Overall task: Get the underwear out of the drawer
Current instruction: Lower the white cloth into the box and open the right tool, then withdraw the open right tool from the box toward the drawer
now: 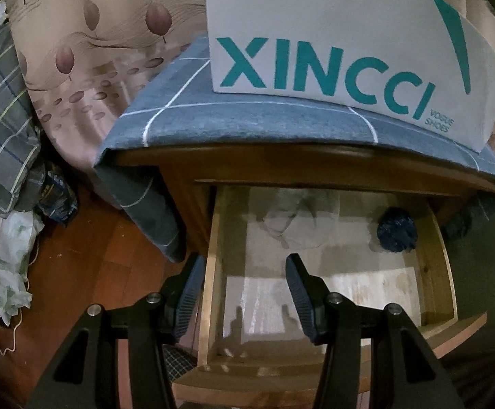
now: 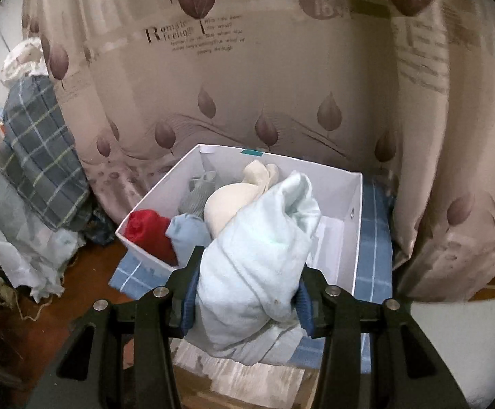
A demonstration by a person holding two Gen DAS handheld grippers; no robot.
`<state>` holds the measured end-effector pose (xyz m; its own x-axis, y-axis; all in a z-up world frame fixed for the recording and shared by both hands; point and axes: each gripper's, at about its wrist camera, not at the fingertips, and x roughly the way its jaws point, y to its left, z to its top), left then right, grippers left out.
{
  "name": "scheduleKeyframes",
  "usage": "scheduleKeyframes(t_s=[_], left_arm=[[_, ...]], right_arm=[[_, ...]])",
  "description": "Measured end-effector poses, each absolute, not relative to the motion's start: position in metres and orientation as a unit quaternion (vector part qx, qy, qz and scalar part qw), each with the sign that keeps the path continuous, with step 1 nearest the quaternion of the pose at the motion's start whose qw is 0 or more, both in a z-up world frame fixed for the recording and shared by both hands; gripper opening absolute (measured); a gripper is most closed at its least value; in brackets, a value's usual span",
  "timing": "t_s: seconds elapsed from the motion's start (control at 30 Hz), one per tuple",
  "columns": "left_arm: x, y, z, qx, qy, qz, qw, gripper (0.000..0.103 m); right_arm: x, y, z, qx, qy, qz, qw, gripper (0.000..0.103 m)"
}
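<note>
While the right gripper (image 2: 247, 293) holds its jaws clamped on a pale blue garment (image 2: 257, 266), that bundle hangs above the near edge of the white shoe box (image 2: 353, 225), which stands on the checked cloth (image 2: 377, 238) covering the cabinet top. It reads as light, soft and limp: it sags below the jaws and bulges above them, so it should not slip readily, but loose folds may trail and catch on the box wall. Rolled pieces already lie in the box: red (image 2: 148, 231), blue (image 2: 187, 231), grey (image 2: 196, 194) and cream (image 2: 233, 201).

The left gripper (image 1: 244, 272) hovers over the open drawer (image 1: 213, 272), jaws apart and holding nothing. Two items remain inside: a flat, pale grey garment (image 1: 298, 228) at the back, and a dark blue rolled bundle (image 1: 395, 228) in the far right corner. The flat piece offers little height; pinching a raised fold or hem would suit it best. The dark bundle looks compact and can be taken across its middle.
</note>
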<state>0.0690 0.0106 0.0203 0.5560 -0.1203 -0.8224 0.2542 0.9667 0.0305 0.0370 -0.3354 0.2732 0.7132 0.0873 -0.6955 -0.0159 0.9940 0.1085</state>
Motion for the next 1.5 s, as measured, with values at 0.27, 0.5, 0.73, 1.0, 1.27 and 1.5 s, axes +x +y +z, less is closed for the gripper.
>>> scheduleKeyframes(t_s=[0.27, 0.5, 0.73, 1.0, 1.27, 1.5], left_arm=[[0.073, 0.012, 0.018, 0.061, 0.469, -0.104, 0.875, 0.051], [0.076, 0.01, 0.016, 0.06, 0.474, -0.102, 0.873, 0.051], [0.075, 0.008, 0.016, 0.066, 0.474, -0.105, 0.872, 0.051], [0.078, 0.007, 0.013, 0.066, 0.481, -0.105, 0.868, 0.051], [0.078, 0.005, 0.011, 0.072, 0.481, -0.101, 0.868, 0.051], [0.081, 0.013, 0.012, 0.064, 0.481, -0.09, 0.87, 0.051]], right_arm=[[0.094, -0.349, 0.239, 0.033, 0.42, -0.009, 0.907, 0.044], [0.121, -0.353, 0.217, 0.038, 0.434, -0.022, 0.9, 0.045], [0.133, -0.351, 0.197, 0.029, 0.451, -0.03, 0.891, 0.048], [0.132, -0.35, 0.191, 0.035, 0.45, -0.03, 0.892, 0.053], [0.12, -0.35, 0.2, 0.034, 0.433, -0.031, 0.9, 0.07], [0.086, -0.341, 0.219, -0.002, 0.405, -0.016, 0.914, 0.071]])
